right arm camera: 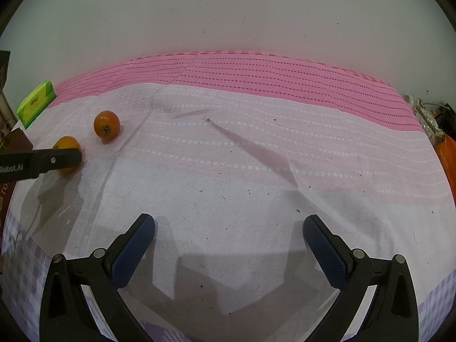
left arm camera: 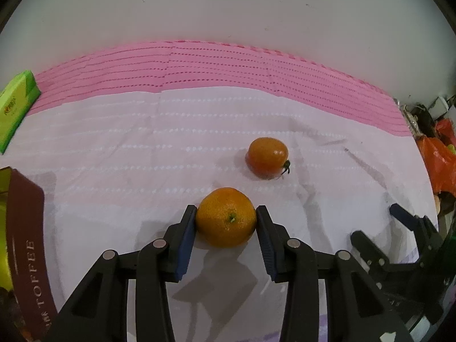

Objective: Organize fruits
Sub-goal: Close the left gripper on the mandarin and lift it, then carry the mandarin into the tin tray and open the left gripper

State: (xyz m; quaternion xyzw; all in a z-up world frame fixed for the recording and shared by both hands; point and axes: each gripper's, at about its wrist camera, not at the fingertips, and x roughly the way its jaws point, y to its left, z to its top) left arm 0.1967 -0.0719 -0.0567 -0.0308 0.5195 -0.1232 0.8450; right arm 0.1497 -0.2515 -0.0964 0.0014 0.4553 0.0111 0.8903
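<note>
Orange caught between the blue pads of the left hand-held gripper [left arm camera: 226, 218]

A brown toffee box [left arm camera: 27, 256] stands at the left; beside it the left hand-held gripper clamps a round, dimpled orange [left arm camera: 226, 218] resting on the pink-and-white woven cloth [left arm camera: 142, 148]. Just beyond lies a smooth, glossy tomato [left arm camera: 268, 156] with a green stem. Well to the right, the right hand-held gripper [right arm camera: 228, 228] hangs released over bare cloth, its ribbed pads wide apart.

Two fruits are lying on the cloth: one orange [left arm camera: 226, 216] at lower centre and one tomato [left arm camera: 268, 157] right of centre; two boxes are sitting at left: one green box [left arm camera: 15, 105] and one brown toffee box [left arm camera: 27, 245].
</note>
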